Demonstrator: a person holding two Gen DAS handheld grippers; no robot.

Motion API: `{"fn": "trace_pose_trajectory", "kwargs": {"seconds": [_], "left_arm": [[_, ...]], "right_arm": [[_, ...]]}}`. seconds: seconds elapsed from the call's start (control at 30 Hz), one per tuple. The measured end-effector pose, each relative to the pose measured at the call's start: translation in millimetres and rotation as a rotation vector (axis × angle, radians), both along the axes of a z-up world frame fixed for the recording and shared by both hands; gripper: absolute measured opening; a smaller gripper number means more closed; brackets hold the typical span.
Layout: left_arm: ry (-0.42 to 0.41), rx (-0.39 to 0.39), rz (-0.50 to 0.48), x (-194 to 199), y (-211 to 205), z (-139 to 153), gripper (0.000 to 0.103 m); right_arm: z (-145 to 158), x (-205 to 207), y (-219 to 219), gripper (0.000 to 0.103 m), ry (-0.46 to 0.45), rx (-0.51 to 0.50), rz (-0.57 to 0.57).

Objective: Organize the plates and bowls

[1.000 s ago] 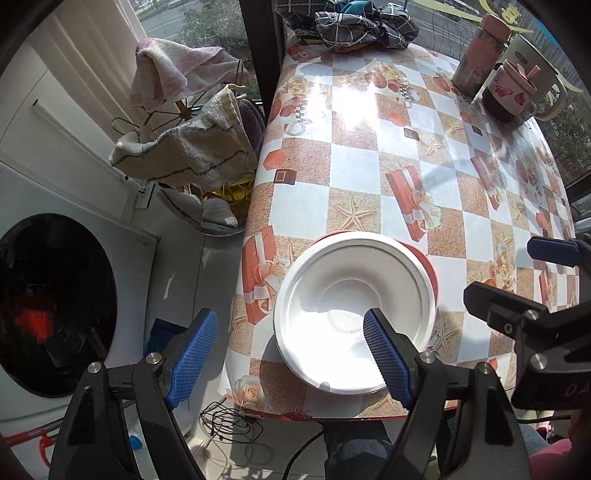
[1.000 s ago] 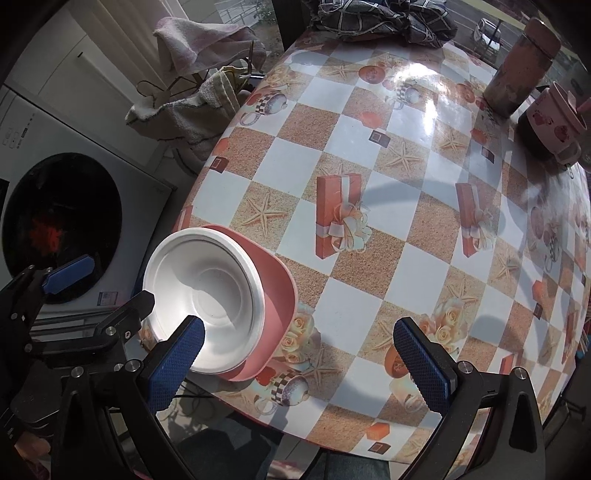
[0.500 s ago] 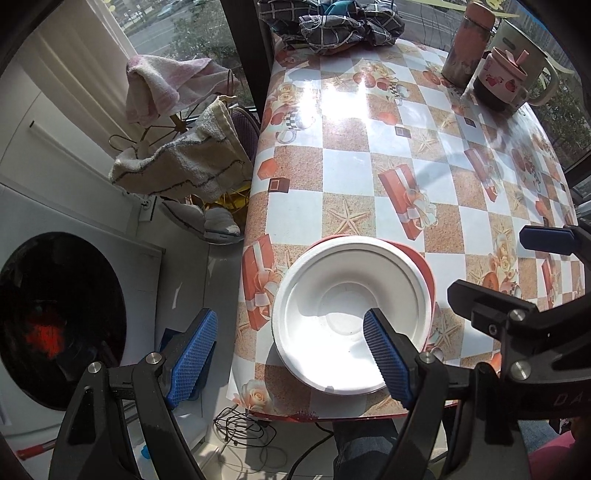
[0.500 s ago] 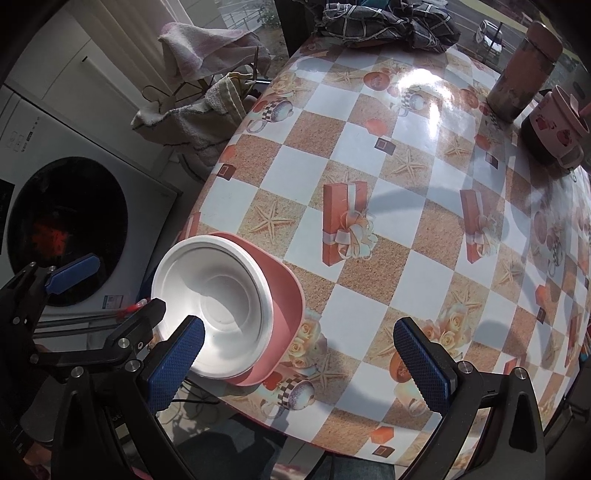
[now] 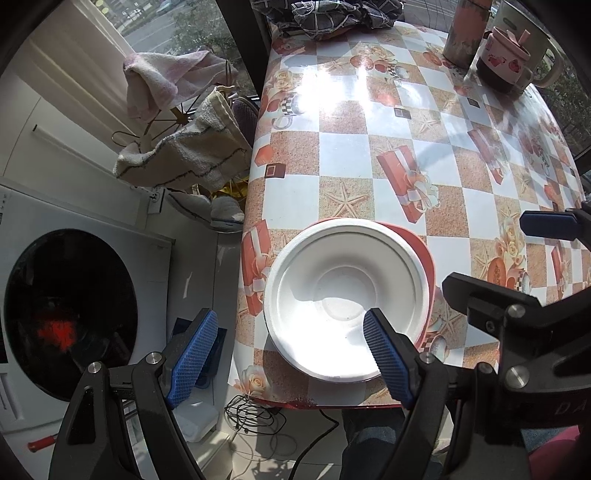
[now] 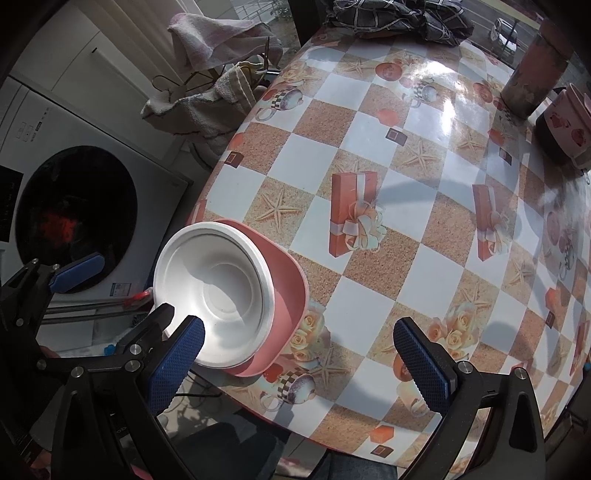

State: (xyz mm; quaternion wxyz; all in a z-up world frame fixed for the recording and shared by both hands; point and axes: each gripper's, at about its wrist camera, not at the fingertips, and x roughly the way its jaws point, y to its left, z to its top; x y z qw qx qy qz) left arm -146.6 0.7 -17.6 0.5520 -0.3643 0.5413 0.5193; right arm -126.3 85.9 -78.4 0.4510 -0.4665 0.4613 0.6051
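Note:
A white bowl [image 5: 343, 299] sits stacked on a pink plate [image 5: 417, 243] at the near left corner of the table; both also show in the right wrist view, the bowl [image 6: 214, 291] on the plate [image 6: 286, 291]. My left gripper [image 5: 291, 358] is open and empty, above the table's near edge, its right finger over the bowl's near rim. My right gripper [image 6: 299, 362] is open and empty, just right of the stack above the near edge.
The checked tablecloth [image 5: 369, 155] covers the table. A tall bottle [image 6: 532, 77], a pink mug [image 5: 506, 62] and a dark cloth [image 5: 340, 14] stand at the far end. A washing machine [image 5: 70, 306] and towels on a rack [image 5: 184, 147] are to the left.
Both grippers have drawn back and up from the stack, so more of the table and floor shows. The bowl and plate have not moved.

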Motion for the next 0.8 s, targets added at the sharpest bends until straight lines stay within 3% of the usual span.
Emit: {"fn": "trace_pose_trajectory", "kwargs": {"seconds": [0.67,0.8], "left_arm": [[0.037,-0.007,0.024,16,-1,3,0.084],[-0.006,-0.010,0.003,24,-1,3,0.084]], "right_arm": [[5,11,-2,0.103,0.028,0.010,0.033],[2,24,-4,0.103,0.068,-0.003,0.001]]}}
